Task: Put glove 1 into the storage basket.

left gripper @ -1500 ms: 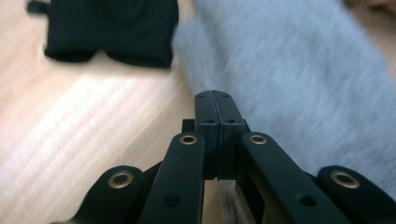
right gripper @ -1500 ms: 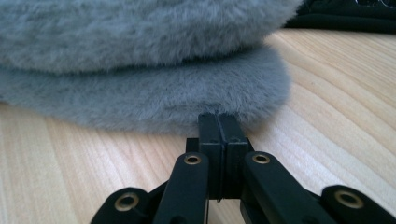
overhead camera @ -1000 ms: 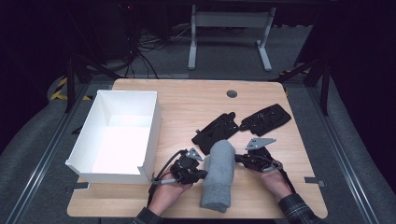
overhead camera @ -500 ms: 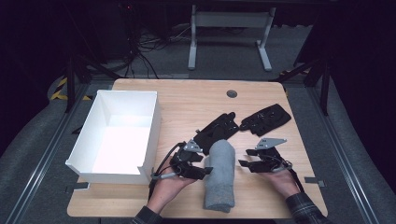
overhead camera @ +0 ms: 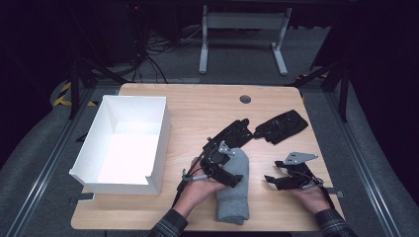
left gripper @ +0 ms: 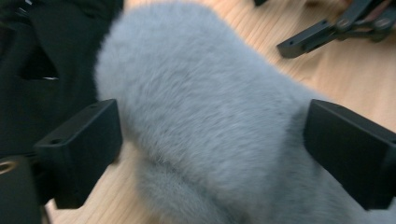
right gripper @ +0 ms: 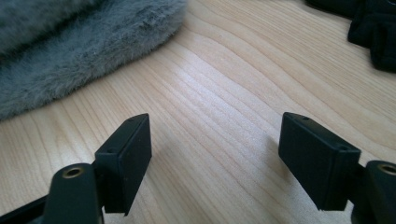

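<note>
A grey fluffy rolled towel [overhead camera: 232, 202] lies on the wooden table [overhead camera: 197, 108] near its front edge. My left gripper [overhead camera: 231, 165] reaches over the roll's far end. In the left gripper view the towel [left gripper: 210, 116] sits between the wide-apart jaws of this open gripper [left gripper: 212, 149], which straddle it at both sides. My right gripper [overhead camera: 273, 172] stands open to the right of the towel, apart from it. In the right gripper view that gripper [right gripper: 215, 158] hovers over bare wood, with the towel [right gripper: 70, 51] off to the upper left.
A white open box [overhead camera: 163, 138] stands at the table's left. Two flat black pieces [overhead camera: 281, 126] [overhead camera: 234, 133] lie just behind the towel and grippers. A round grommet [overhead camera: 245, 99] marks the far edge. Bare wood lies between the towel and my right gripper.
My right gripper has let off the towel and drawn away to the right. My left gripper has shifted up and over the roll's far end.
</note>
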Demonstrator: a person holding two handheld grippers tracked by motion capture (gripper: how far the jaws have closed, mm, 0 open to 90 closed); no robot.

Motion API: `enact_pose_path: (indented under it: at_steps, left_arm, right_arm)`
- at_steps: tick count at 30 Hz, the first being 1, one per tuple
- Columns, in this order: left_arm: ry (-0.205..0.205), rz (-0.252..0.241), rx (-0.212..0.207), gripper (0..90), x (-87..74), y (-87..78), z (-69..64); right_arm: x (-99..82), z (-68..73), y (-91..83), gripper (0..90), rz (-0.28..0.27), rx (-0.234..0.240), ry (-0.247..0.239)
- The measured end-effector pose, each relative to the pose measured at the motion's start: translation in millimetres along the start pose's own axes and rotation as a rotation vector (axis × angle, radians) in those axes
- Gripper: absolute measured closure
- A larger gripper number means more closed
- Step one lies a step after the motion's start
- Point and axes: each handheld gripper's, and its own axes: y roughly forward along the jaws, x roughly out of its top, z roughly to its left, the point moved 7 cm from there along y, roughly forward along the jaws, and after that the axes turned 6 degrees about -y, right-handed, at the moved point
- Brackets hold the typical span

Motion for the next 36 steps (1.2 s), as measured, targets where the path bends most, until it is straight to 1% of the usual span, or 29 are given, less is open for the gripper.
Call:
enact_pose_path:
  at_steps: [2,4,5,6,7,8,11,12,14,15,17,19,22,23,24,25,27,28,29,30,31,32,34,35,36]
  left_arm:
    - [-0.001,0.011,0.006,1.9,-0.5,5.7,0.0]
    - [0.005,0.031,0.006,1.2,-2.7,10.6,0.2]
    - [0.005,0.031,0.006,0.8,-2.7,10.6,0.2]
    - [0.01,0.05,0.002,0.6,-5.6,14.2,0.2]
    - [0.01,0.05,0.002,0.6,-5.6,14.2,0.2]
    - [0.001,0.049,-0.013,0.6,-8.8,18.9,-0.5]
    - [-0.003,0.053,-0.022,1.0,-10.9,22.0,-0.4]
    - [-0.016,0.06,-0.031,1.0,-12.2,23.1,-0.3]
    - [-0.027,0.067,-0.038,1.1,-14.1,25.2,0.2]
    - [-0.043,0.069,-0.052,1.1,-15.4,27.2,1.2]
    - [-0.041,0.069,-0.055,1.5,-15.4,27.5,1.2]
    - [-0.029,0.07,-0.078,6.5,-15.0,26.3,-1.4]
    - [-0.017,0.072,-0.096,13.8,-15.0,24.9,-2.7]
    - [-0.017,0.072,-0.096,16.4,-15.0,24.9,-2.7]
    - [-0.014,0.076,-0.109,19.2,-15.1,24.0,-3.4]
    - [-0.015,0.076,-0.126,23.6,-15.1,23.6,-4.4]
    - [-0.014,0.079,-0.132,31.0,-15.2,22.9,-4.4]
    - [-0.016,0.083,-0.161,36.9,-15.5,22.2,-5.0]
    - [-0.016,0.083,-0.161,41.1,-15.5,22.2,-5.0]
    - [-0.02,0.085,-0.175,45.8,-15.6,22.0,-4.7]
    - [-0.021,0.089,-0.196,51.1,-15.7,22.1,-5.0]
    - [-0.032,0.1,-0.21,54.1,-15.8,22.0,-4.6]
    - [-0.036,0.101,-0.217,60.1,-15.6,21.9,-4.6]
    - [-0.045,0.101,-0.228,60.1,-15.3,21.6,-4.7]
    - [-0.044,0.099,-0.234,63.4,-15.0,21.3,-4.6]
  right_arm:
    - [-0.1,1.1,1.2,24.8,0.002,-0.013,-0.018]
    - [0.0,1.4,1.5,24.4,0.001,-0.013,-0.019]
    - [-0.1,1.4,1.5,24.4,0.0,-0.013,-0.019]
    - [-0.1,1.3,1.5,24.4,0.0,-0.013,-0.02]
    - [-0.1,1.3,1.5,24.4,0.0,-0.013,-0.02]
    - [-0.1,1.3,1.6,24.2,-0.002,-0.013,-0.02]
    - [0.0,1.2,1.8,24.1,-0.003,-0.013,-0.02]
    - [0.0,1.2,1.9,24.0,-0.004,-0.013,-0.02]
    - [-0.1,1.1,1.8,24.0,-0.003,-0.015,-0.02]
    - [-0.1,1.1,1.8,24.0,-0.003,-0.015,-0.02]
    - [-0.1,1.2,1.8,24.0,-0.003,-0.015,-0.02]
    - [-0.1,1.2,1.8,24.0,-0.004,-0.016,-0.02]
    - [-0.1,1.3,2.0,24.0,-0.006,-0.014,-0.02]
    - [-0.1,1.3,2.0,24.0,-0.006,-0.014,-0.02]
    - [-0.1,1.3,2.0,24.0,-0.007,-0.015,-0.021]
    - [-0.1,1.4,2.1,24.0,-0.008,-0.015,-0.021]
    - [-0.1,1.4,2.2,24.0,-0.01,-0.015,-0.022]
    - [-0.3,1.6,2.4,23.8,-0.015,-0.013,-0.024]
    - [-0.3,1.6,2.4,23.8,-0.015,-0.013,-0.024]
    - [-0.5,1.7,3.0,22.9,-0.025,-0.014,-0.027]
    - [-0.4,1.8,3.2,22.3,-0.025,-0.015,-0.029]
    - [-0.4,2.1,3.3,21.8,-0.024,-0.013,-0.028]
    - [-0.3,2.0,3.6,20.7,-0.023,-0.014,-0.028]
    - [-0.4,1.7,3.8,20.0,-0.02,-0.015,-0.026]
    - [-0.4,1.6,3.9,19.9,-0.02,-0.016,-0.026]
